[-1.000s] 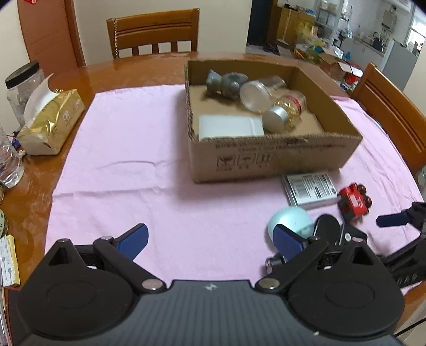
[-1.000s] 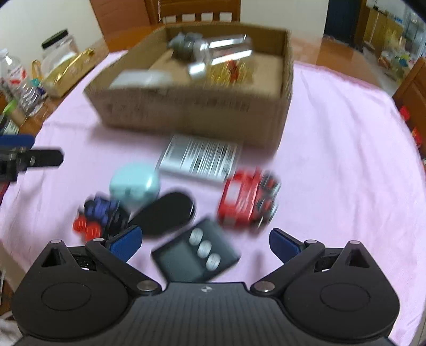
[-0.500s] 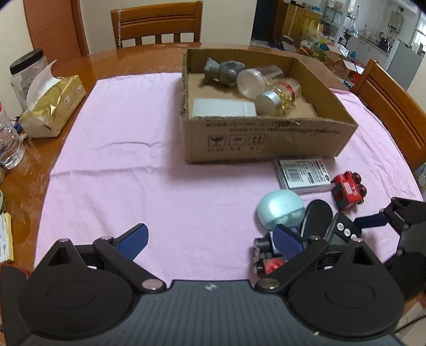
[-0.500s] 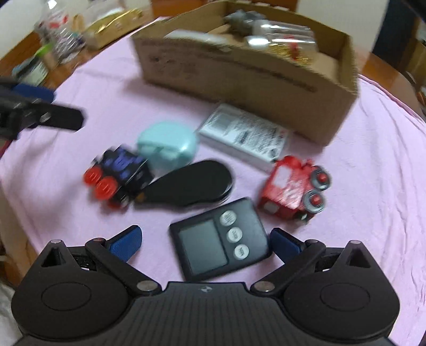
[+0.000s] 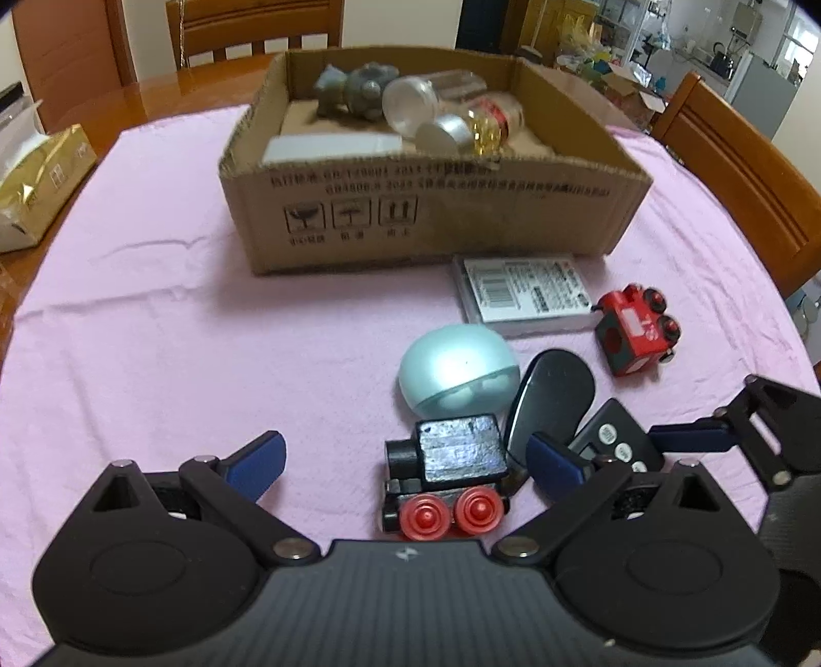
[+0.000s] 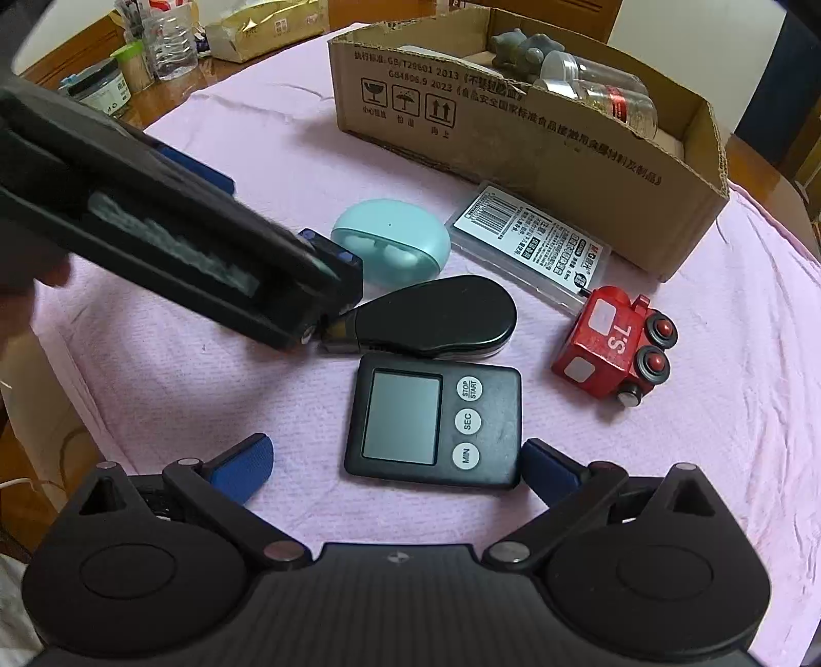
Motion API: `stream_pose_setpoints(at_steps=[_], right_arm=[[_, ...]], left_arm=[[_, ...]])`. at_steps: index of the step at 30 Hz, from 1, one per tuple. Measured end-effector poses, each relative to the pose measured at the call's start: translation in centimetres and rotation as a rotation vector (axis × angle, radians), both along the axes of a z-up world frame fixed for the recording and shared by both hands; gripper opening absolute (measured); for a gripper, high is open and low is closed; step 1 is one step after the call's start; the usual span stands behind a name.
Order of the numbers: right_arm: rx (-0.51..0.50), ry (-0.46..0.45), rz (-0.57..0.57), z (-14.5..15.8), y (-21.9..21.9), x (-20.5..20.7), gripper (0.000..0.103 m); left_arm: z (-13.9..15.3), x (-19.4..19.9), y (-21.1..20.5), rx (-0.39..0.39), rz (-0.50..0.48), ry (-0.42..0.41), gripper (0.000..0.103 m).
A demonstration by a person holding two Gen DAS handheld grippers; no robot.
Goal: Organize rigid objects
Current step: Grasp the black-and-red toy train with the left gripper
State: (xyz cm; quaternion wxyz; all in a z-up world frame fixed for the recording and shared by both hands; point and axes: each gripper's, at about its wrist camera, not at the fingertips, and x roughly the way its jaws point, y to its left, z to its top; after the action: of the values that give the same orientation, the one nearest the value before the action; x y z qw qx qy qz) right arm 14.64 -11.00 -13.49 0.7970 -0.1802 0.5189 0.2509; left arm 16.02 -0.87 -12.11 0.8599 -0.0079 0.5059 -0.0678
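Observation:
My left gripper (image 5: 405,459) is open low over the pink cloth, and a black toy train with red wheels (image 5: 446,472) lies between its fingers. My right gripper (image 6: 397,464) is open too, with a black digital timer (image 6: 433,420) lying between its fingertips. Around them lie a mint earbud case (image 5: 456,369), a black oval object (image 6: 436,318), a red toy train (image 6: 610,344) and a flat barcoded pack (image 6: 533,241). Behind these stands the cardboard box (image 5: 436,205). In the right wrist view the left gripper's body hides most of the black train.
The box holds a grey figurine (image 5: 354,92), a clear jar (image 5: 426,97), a capsule bottle (image 5: 487,123) and a white box (image 5: 328,146). A gold tissue pack (image 5: 36,190) and bottles (image 6: 169,41) sit at the table's left edge. Wooden chairs (image 5: 739,169) ring the table.
Both grippers have moved forward and down toward the loose items. The left one now straddles the black train, and the right one has closed in on the timer.

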Motion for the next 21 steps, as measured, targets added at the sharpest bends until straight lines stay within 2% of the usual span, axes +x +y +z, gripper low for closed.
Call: stream_pose_setpoints(at_steps=[6, 12, 14, 17, 21], right_arm=[[0.003, -0.004, 0.005, 0.1, -0.2, -0.3, 0.103], [0.005, -0.007, 0.007, 0.0, 0.0, -0.3, 0.103], [0.005, -0.007, 0.006, 0.0, 0.0, -0.3, 0.103], [0.007, -0.009, 0.005, 0.0, 0.0, -0.3, 0.103], [0.012, -0.018, 0.001, 0.1, 0.0, -0.4, 0.103]], left_arm=[[-0.6, -0.5, 1.3, 0.046, 0.039, 0.014, 0.100], [-1.2, -1.0, 3.5, 0.146, 0.069, 0.022, 0.100], [-1.3, -1.2, 3.8, 0.146, 0.065, 0.009, 0.099], [-1.2, -1.5, 3.5, 0.146, 0.042, -0.015, 0.094], [-0.8, -1.8, 3.1, 0.112, 0.021, -0.025, 0.074]])
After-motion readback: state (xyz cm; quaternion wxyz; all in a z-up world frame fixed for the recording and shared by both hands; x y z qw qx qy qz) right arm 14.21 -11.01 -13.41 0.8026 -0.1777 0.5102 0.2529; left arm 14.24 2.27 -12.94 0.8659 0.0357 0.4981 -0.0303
